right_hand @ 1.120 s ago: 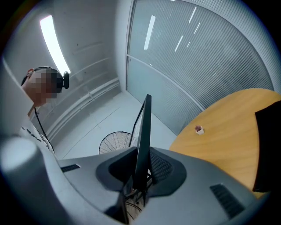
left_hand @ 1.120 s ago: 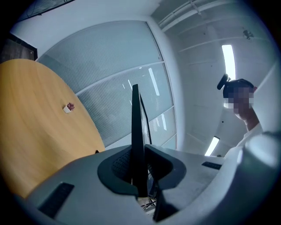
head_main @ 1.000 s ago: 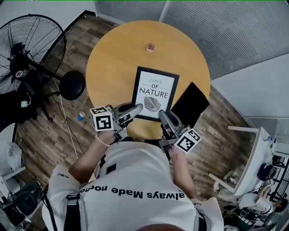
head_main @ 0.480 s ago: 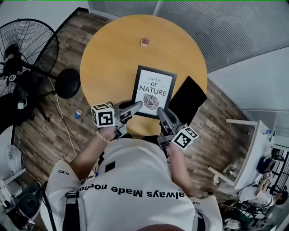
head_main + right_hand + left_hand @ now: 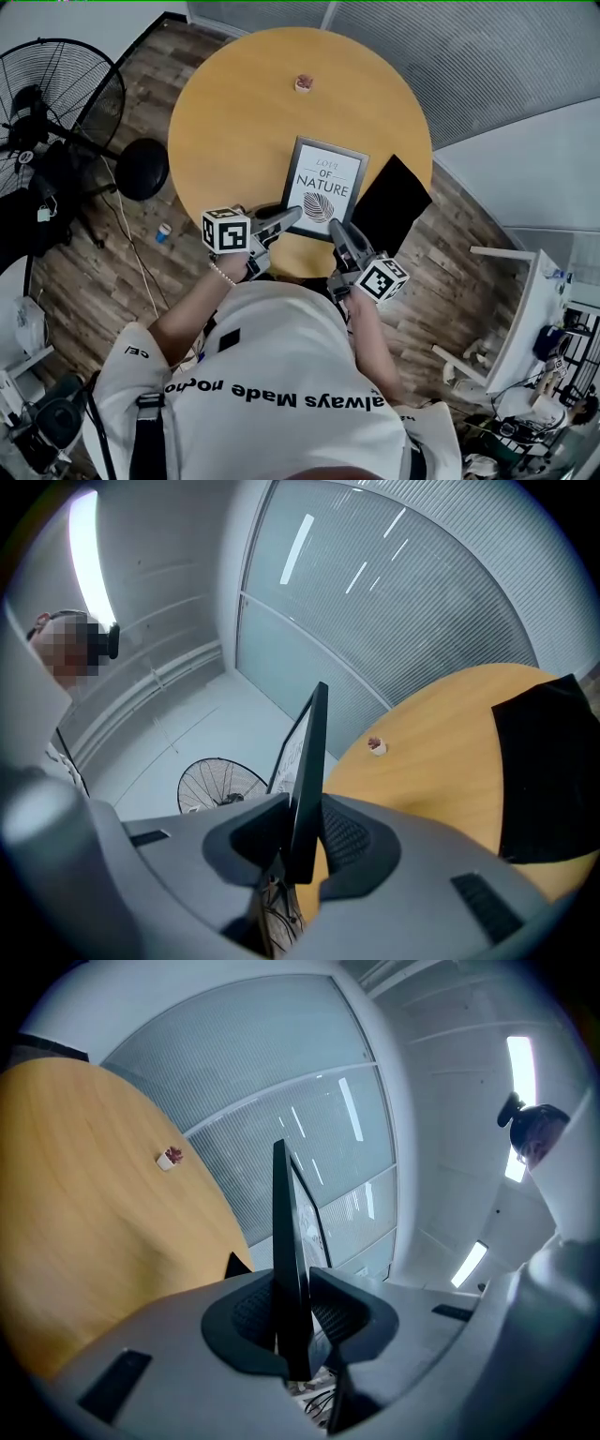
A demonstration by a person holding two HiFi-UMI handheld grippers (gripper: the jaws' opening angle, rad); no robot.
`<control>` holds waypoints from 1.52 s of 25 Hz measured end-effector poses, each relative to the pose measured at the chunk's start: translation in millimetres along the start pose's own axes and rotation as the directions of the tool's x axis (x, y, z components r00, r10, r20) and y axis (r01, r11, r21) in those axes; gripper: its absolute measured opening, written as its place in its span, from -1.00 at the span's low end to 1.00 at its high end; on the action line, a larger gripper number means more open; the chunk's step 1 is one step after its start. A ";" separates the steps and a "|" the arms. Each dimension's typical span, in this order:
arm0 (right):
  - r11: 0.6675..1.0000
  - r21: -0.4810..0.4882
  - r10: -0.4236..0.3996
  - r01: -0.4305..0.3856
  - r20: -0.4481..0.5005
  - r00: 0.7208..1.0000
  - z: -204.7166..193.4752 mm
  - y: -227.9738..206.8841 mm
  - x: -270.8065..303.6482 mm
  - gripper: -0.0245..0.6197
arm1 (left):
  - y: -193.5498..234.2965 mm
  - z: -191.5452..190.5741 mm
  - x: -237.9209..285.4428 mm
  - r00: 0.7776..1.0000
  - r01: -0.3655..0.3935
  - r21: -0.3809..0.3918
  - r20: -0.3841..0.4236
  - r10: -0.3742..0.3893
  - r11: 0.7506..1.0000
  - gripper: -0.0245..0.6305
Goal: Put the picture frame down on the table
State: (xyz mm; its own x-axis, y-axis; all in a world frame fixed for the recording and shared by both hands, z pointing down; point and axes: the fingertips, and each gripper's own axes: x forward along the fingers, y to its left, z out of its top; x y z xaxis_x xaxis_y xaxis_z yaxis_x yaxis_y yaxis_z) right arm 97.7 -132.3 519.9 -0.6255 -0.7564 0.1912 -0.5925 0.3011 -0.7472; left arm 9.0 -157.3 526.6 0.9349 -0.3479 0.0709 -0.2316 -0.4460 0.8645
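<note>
The left gripper (image 5: 284, 218) and right gripper (image 5: 339, 231) each have their fingers clamped on the near edge of the picture frame (image 5: 323, 187). They hold it above the desk (image 5: 234, 112), probably to steady its lowering.

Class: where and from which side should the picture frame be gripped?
By the bottom edge of the picture frame, from the person's side: its thin border fits the jaws, as the left hand-held gripper and right hand-held gripper show.
</note>
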 end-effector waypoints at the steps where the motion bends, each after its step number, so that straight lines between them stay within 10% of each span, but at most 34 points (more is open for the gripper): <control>1: 1.000 0.000 -0.007 0.007 -0.002 1.000 -1.9 -2.1 0.3 -0.60 | 2.2 -1.8 0.2 1.000 -0.004 0.000 -0.004 0.004 1.000 -0.72; 38: 0.981 0.003 -0.194 0.195 -0.091 0.977 -73.7 -80.3 -11.8 -0.53 | 76.3 -81.8 16.9 0.963 -0.224 -0.002 -0.154 0.221 0.975 -0.57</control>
State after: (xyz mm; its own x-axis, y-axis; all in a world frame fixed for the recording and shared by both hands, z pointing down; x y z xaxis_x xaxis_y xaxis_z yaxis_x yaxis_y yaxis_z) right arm 115.3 -104.7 624.6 -0.5423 -0.7441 0.3901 -0.7018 0.1459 -0.6973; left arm 29.1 -129.7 634.5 0.8906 -0.3067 0.3358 -0.4344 -0.3553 0.8277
